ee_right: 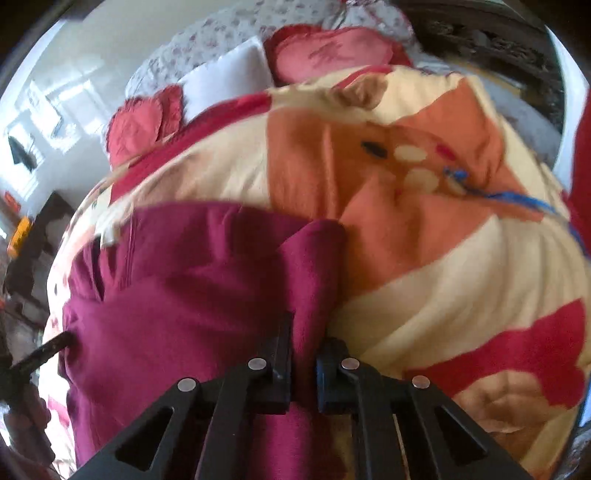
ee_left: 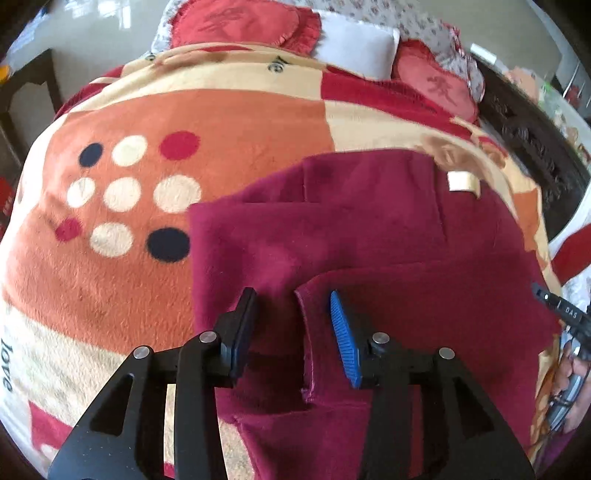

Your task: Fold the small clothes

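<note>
- Left claw [ee_left: 290, 317]: wide open, holding nothing, low over the near part of the red cloth [ee_left: 369, 236].
- Cloth hem right between the two fingers, one finger on each side, black finger [ee_left: 245, 314] to the left and blue pad [ee_left: 343, 332] to the right.
- Cloth spread ahead and to the right of the left claw, partly folded, a flap on top, a white tag [ee_left: 460, 181] at the far right corner.
- Hard to tell the long way of the cloth; looks like near to far.
- Right claw [ee_right: 303, 354]: almost closed, pinching a bunched ridge of cloth [ee_right: 192, 295] that rises between its fingers.
- Most of the cloth left of the right claw, so probably a pull or fold toward the left next.
- Right claw holds the cloth; left claw nearest the loose hem, ready to grab.
- Under it all: a soft blanket [ee_left: 147, 110] in orange, cream and red with dots, bumpy, not flat.
- Far end: red pillows [ee_left: 236, 22] and a white pillow [ee_left: 354, 40].
- Room: bright pale floor [ee_right: 66, 92] on the left, dark carved wood [ee_left: 532, 147] on the right.
</note>
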